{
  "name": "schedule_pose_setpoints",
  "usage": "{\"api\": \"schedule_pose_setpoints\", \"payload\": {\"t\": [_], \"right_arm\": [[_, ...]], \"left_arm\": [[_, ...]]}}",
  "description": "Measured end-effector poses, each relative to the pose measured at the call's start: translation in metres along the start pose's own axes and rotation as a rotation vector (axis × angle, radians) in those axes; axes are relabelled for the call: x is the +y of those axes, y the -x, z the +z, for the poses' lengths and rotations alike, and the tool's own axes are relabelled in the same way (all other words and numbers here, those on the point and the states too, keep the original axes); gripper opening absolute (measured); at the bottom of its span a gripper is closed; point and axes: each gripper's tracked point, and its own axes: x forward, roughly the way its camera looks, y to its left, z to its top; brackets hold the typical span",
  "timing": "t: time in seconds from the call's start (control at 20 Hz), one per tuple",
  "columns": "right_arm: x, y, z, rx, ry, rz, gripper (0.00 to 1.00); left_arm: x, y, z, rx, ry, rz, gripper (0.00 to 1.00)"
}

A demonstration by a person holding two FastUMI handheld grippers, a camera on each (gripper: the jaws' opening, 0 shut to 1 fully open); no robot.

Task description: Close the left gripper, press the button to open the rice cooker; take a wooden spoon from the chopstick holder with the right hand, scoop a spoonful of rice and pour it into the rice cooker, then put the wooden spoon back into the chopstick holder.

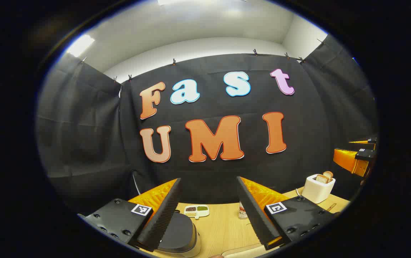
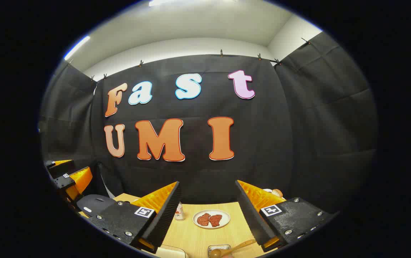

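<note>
On light wooden tabletop [image 1: 223, 225], bare lane between fingers in both views, back edge against black cloth. Left gripper [image 1: 209, 211] high above table, level, facing wall, fingers spread wide, holding nothing, touching nothing. Dark grey, lid-down rice cooker [image 1: 180, 233] under left finger; small white divided dish of grains [image 1: 196, 210] and small white bottle [image 1: 242, 212] beyond. White toaster with bread slices [image 1: 318, 186] far right near table edge. Right gripper [image 2: 208, 213] likewise high, level, wide open, empty; seen orange-black at right rim of left gripper view. White plate with two red meat pieces [image 2: 211, 219] between its fingers. Wooden spoon [image 2: 232, 248] lying by small metal container [image 2: 219, 248] at bottom edge.
</note>
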Motion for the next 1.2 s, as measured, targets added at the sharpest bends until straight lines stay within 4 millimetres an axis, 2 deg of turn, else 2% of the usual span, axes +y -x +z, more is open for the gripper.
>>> {"api": "schedule_pose_setpoints", "payload": {"t": [0.1,0.15,0.2,0.65,0.7,0.95,1.0,1.15,1.2], "right_arm": [[-0.001,0.002,0.003,-0.005,0.011,0.003,0.88],[0.000,0.003,0.003,-0.006,0.016,0.008,0.88],[0.000,0.004,0.002,-0.003,0.019,0.012,0.93],[-0.006,0.007,-0.001,0.018,0.025,0.012,0.93],[-0.006,0.008,-0.003,0.022,0.025,0.013,0.93],[-0.009,0.006,-0.008,0.035,0.034,0.012,0.93],[-0.009,0.005,-0.008,0.034,0.034,0.011,0.97],[-0.010,0.002,-0.012,0.039,0.035,0.016,0.97],[-0.009,0.002,-0.013,0.044,0.035,0.017,0.93]], "left_arm": [[-0.005,0.002,0.001,-0.003,-0.004,-0.004,0.94],[-0.007,0.002,0.001,-0.006,-0.005,-0.006,0.94],[-0.010,0.001,0.001,-0.007,-0.005,-0.009,0.94],[-0.022,0.005,0.004,-0.017,-0.006,-0.018,0.94],[-0.022,0.005,0.004,-0.013,-0.007,-0.020,1.00],[-0.016,0.002,0.005,-0.007,-0.044,0.004,1.00],[-0.015,0.002,0.007,-0.011,-0.052,0.007,0.94],[-0.009,0.001,0.007,-0.013,-0.067,0.016,0.95],[-0.008,-0.001,0.006,-0.008,-0.066,0.011,0.96]]}}
